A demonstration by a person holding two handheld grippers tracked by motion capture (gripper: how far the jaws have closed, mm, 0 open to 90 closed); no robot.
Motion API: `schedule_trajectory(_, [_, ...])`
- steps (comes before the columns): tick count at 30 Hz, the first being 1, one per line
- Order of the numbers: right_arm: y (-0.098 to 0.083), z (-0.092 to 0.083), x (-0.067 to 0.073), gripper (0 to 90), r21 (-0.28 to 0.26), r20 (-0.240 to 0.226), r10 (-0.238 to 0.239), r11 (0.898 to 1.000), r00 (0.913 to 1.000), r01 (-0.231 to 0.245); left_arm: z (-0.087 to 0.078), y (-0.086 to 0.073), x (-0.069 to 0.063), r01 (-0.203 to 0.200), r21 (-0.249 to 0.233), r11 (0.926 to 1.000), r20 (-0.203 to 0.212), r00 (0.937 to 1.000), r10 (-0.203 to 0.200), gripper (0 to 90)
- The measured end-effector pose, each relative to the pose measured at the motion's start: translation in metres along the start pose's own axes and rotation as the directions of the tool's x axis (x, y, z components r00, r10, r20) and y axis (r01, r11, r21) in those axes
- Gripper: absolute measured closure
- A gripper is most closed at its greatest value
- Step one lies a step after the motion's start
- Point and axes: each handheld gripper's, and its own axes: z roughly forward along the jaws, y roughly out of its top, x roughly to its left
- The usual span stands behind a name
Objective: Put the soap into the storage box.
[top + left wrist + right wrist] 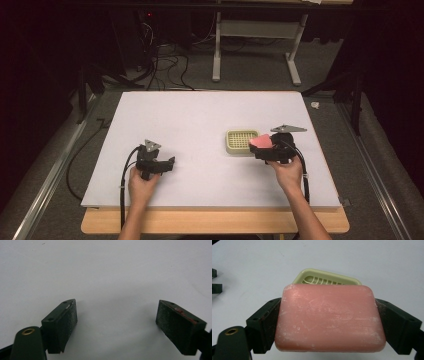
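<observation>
A pink bar of soap [329,317] is clamped between the jaws of my right gripper [261,146], which is shut on it just above the table. In the high view the soap [261,141] hangs at the right edge of a pale green slatted soap dish [240,142]. The dish [325,280] peeks out behind the soap in the right gripper view. My left gripper [167,164] rests low over the white table [200,115] at the left, open, with bare white surface between its pads [67,322].
The white board lies on a wooden tabletop [215,222]. Cables [122,185] trail from both grippers toward the near edge. Beyond the table stand a white frame's legs [216,50] and tangled wires [165,65] on the floor.
</observation>
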Motion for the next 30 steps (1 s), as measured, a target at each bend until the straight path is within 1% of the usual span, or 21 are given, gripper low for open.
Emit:
schedule_trajectory(10, [0.009,0.01,0.007,13.7,0.015,0.001,-0.019,1.0,0.9998,0.019,0.0,0.0,0.0,0.0,0.0,1.0,0.0,1.0,0.0,17.7])
schedule_trajectory(17, [0.013,0.016,0.008,13.7,0.029,0.003,-0.006,1.0,1.0,0.006,0.0,0.0,0.0,0.0,0.0,1.0,0.0,1.0,0.0,17.7])
schedule_trajectory(30, [0.021,0.027,0.009,13.7,0.053,0.014,-0.004,0.999,0.9999,0.003,0.0,0.0,0.0,0.0,0.0,1.0,0.0,1.0,0.0,17.7])
